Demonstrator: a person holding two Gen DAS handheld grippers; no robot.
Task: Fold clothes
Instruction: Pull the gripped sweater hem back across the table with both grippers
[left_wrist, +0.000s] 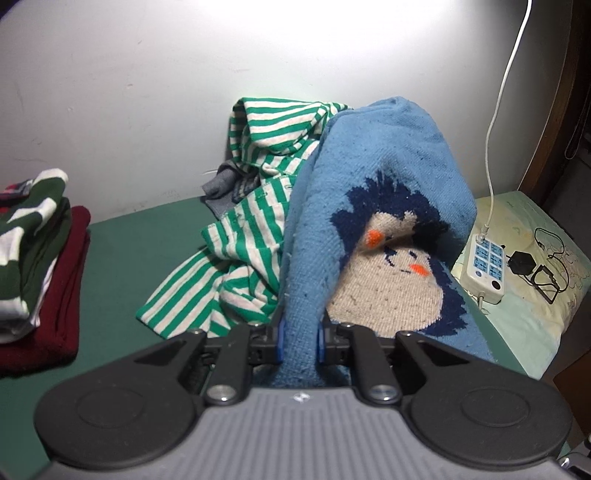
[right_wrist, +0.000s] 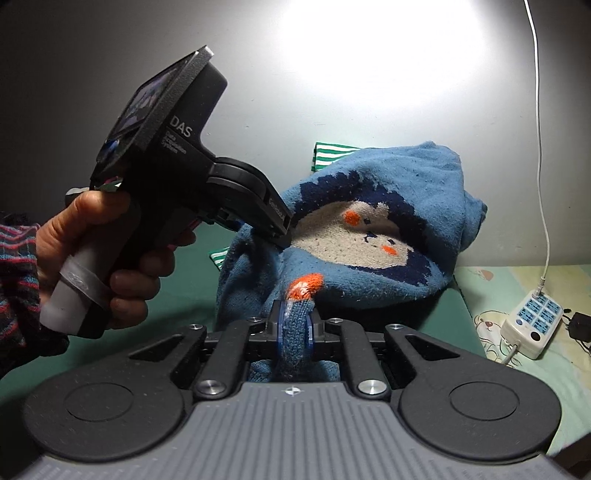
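Blue knitted penguin sweater (left_wrist: 376, 177) hangs bunched between both tools: left hand-held gripper (left_wrist: 300, 339) pinches its edge, right hand-held gripper (right_wrist: 295, 330) clamps its orange-tipped fold.

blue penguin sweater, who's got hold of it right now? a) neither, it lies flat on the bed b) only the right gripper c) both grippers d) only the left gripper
c: the left gripper has its fingers clamped on a fold of the blue penguin sweater, and the right gripper pinches another bunch of it near an orange patch.
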